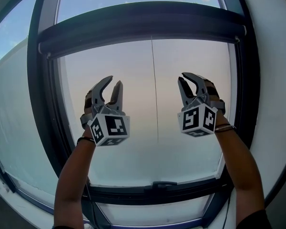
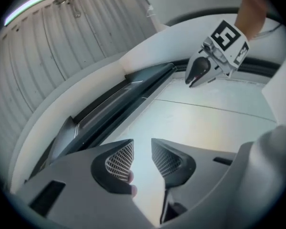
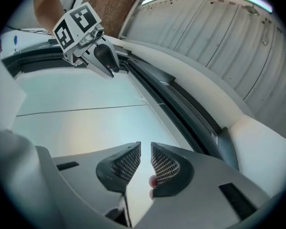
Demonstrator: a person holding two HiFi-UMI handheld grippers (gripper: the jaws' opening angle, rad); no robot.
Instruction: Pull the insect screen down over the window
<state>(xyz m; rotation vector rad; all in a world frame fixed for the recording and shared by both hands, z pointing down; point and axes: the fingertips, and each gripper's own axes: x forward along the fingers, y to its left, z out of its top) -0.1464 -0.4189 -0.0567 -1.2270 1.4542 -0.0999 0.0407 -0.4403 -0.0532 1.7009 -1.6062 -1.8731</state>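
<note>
A dark horizontal bar [image 1: 143, 25] of the insect screen runs across the top of the window, above the pale pane [image 1: 190, 142]. Both grippers are raised in front of the pane, below that bar. My left gripper [image 1: 114, 82] points up with a clear gap between its fingers and nothing in it; its own view shows the jaws [image 2: 142, 142] apart over the glass, and the bar [image 2: 128, 92] beyond. My right gripper [image 1: 182, 76] also points up, its jaws [image 3: 146, 144] slightly apart and empty. Neither gripper touches the bar [image 3: 181, 99].
A thin vertical line [image 1: 155, 89] runs down the middle of the pane. The dark window frame [image 1: 40, 80] rings the glass, with a handle [image 1: 164, 184] on its lower rail. A ribbed ceiling [image 2: 62, 37] shows above in both gripper views.
</note>
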